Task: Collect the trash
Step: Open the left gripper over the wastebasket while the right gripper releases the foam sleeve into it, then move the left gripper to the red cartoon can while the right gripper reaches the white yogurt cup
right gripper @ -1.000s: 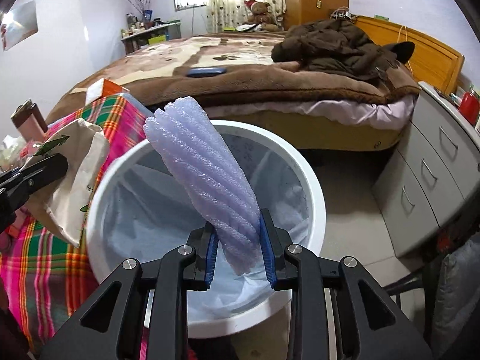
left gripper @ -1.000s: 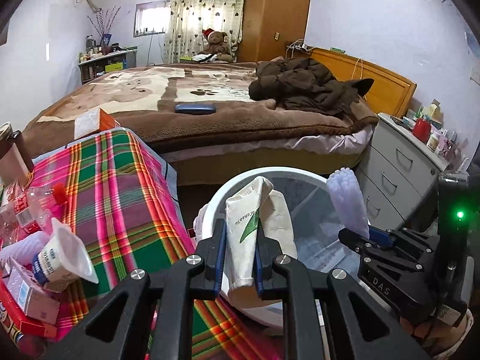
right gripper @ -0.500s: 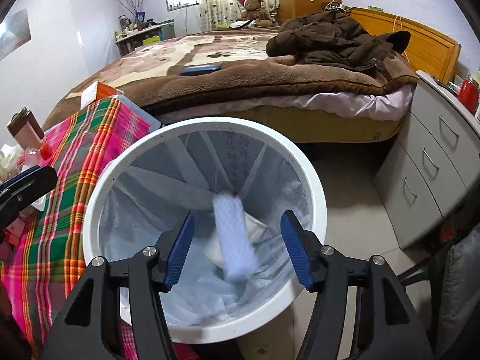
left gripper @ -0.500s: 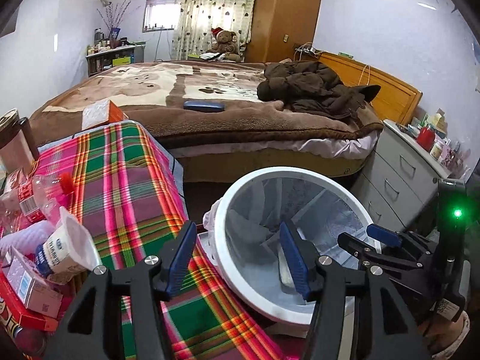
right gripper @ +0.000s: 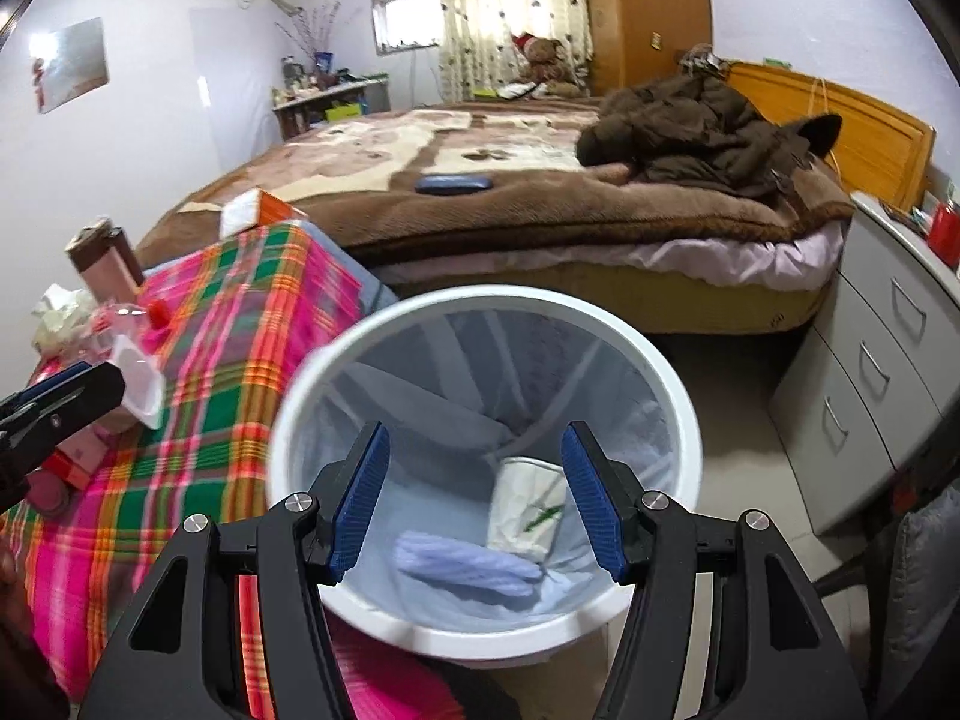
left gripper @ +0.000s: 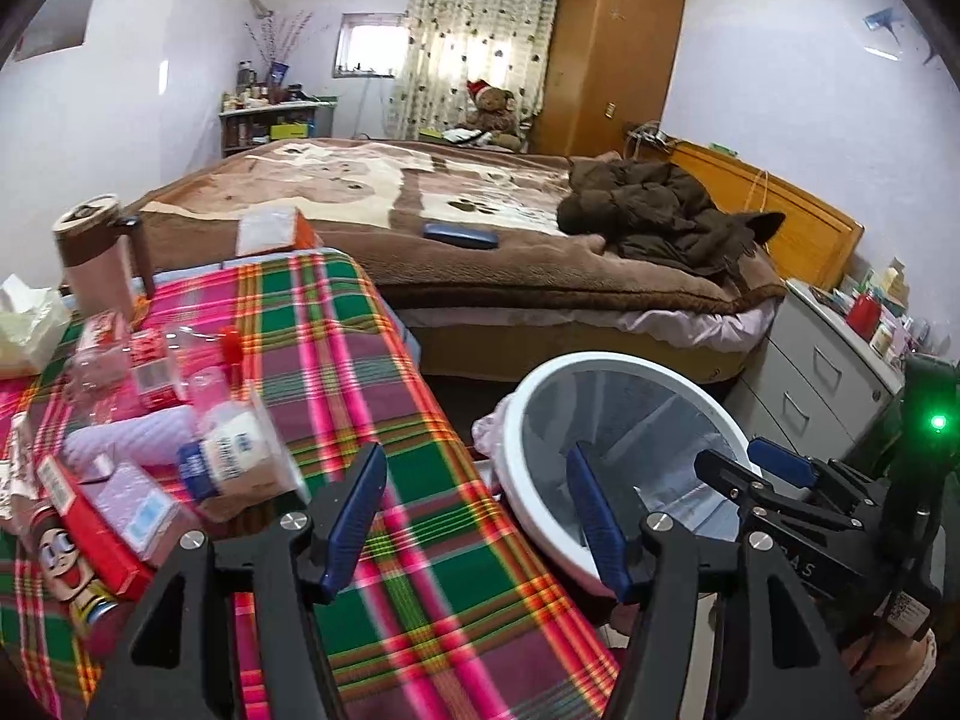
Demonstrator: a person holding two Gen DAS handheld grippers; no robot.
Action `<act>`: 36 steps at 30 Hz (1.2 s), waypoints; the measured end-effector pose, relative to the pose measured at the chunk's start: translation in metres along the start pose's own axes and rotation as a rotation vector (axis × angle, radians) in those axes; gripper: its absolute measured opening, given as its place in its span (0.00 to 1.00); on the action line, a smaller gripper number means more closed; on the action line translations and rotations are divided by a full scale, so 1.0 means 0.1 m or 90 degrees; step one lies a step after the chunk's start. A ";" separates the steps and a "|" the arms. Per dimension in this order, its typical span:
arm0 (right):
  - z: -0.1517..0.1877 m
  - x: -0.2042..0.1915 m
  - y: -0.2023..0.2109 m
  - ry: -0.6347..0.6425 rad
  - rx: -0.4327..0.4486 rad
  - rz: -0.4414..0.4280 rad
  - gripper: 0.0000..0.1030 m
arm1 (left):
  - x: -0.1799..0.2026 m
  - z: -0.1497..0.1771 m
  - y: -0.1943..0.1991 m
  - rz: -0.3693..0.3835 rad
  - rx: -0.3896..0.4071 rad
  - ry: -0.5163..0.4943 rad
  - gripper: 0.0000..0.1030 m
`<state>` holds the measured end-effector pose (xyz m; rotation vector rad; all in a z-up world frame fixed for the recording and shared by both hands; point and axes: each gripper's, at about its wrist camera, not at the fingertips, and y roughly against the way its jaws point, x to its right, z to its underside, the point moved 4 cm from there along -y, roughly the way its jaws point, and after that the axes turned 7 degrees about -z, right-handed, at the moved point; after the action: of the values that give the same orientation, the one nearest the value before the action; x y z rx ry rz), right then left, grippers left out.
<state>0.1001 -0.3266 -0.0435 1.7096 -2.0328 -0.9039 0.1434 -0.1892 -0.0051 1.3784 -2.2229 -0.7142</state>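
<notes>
A white trash bin (right gripper: pixel 684 396) with a pale liner stands on the floor beside the plaid-covered table (left gripper: pixel 372 360). Inside it lie a purple foam sleeve (right gripper: pixel 468 561) and a white paper bag with a green leaf print (right gripper: pixel 528 510). My right gripper (right gripper: pixel 477 498) is open and empty above the bin. My left gripper (left gripper: pixel 474 516) is open and empty over the table's right edge, left of the bin (left gripper: pixel 522 438). More trash sits at the table's left: a white yogurt cup (left gripper: pixel 240 456), a clear plastic bottle with a red cap (left gripper: pixel 150 366), a purple foam piece (left gripper: pixel 120 438) and small boxes (left gripper: pixel 90 516).
A brown tumbler (left gripper: pixel 96 264) and tissues (left gripper: pixel 27 318) stand at the table's far left. A bed (left gripper: pixel 480 228) with a brown coat (left gripper: pixel 654 216) lies behind. Grey drawers (left gripper: pixel 822 372) stand right of the bin. The right gripper's body (left gripper: pixel 798 492) shows right of the bin.
Both grippers opened and dropped their loads, the paper bag from the left and the foam sleeve from the right, into the bin. The left gripper has swung left over the table.
</notes>
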 end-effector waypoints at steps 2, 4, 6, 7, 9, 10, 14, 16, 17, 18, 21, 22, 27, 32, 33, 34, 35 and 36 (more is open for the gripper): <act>-0.02 -0.07 0.03 0.008 0.010 -0.008 0.60 | -0.07 0.01 0.07 -0.007 0.007 0.006 0.63; -0.03 -0.15 0.05 0.019 0.021 -0.021 0.60 | -0.14 0.03 0.14 -0.017 0.014 0.009 0.63; -0.04 -0.24 0.08 0.026 0.031 -0.035 0.60 | -0.21 0.04 0.22 -0.026 0.023 0.011 0.63; -0.03 -0.30 0.08 0.030 0.034 -0.041 0.60 | -0.24 0.05 0.25 -0.028 0.026 0.014 0.63; -0.04 -0.38 0.09 0.039 0.040 -0.056 0.60 | -0.33 0.05 0.31 -0.041 0.032 0.020 0.64; -0.04 -0.43 0.09 0.044 0.043 -0.062 0.59 | -0.38 0.06 0.35 -0.052 0.037 0.021 0.65; -0.05 -0.60 0.07 0.067 0.054 -0.091 0.60 | -0.58 0.08 0.46 -0.073 0.045 0.036 0.68; -0.05 -0.69 0.06 0.073 0.058 -0.103 0.60 | -0.68 0.11 0.50 -0.088 0.043 0.042 0.69; -0.05 -0.73 0.05 0.076 0.058 -0.111 0.60 | -0.74 0.13 0.52 -0.094 0.044 0.045 0.70; -0.04 -0.78 0.03 0.079 0.058 -0.118 0.60 | -0.80 0.15 0.53 -0.103 0.043 0.052 0.71; -0.04 -0.90 -0.02 0.088 0.056 -0.136 0.60 | -0.98 0.21 0.58 -0.120 0.041 0.075 0.72; -0.03 -0.95 -0.03 0.092 0.055 -0.142 0.60 | -1.06 0.23 0.59 -0.126 0.041 0.085 0.73; -0.02 -1.15 -0.11 0.117 0.043 -0.166 0.60 | -1.34 0.36 0.60 -0.151 0.026 0.127 0.74; 0.00 -1.30 -0.24 0.130 0.025 -0.185 0.60 | -1.58 0.48 0.61 -0.177 0.018 0.155 0.74; 0.00 -1.33 -0.28 0.130 0.015 -0.188 0.60 | -1.61 0.51 0.60 -0.180 0.012 0.159 0.74; 0.01 -1.36 -0.30 0.131 0.010 -0.192 0.60 | -1.66 0.54 0.58 -0.186 0.007 0.165 0.74; 0.01 -1.39 -0.33 0.133 0.006 -0.200 0.60 | -1.71 0.56 0.58 -0.189 0.003 0.165 0.75; 0.02 -1.42 -0.35 0.134 0.002 -0.204 0.60 | -1.75 0.60 0.56 -0.194 -0.002 0.168 0.75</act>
<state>0.1566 -0.1917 -0.0474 2.0739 -1.6572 -0.7714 0.1414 0.0020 -0.0315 1.7228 -1.8304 -0.5930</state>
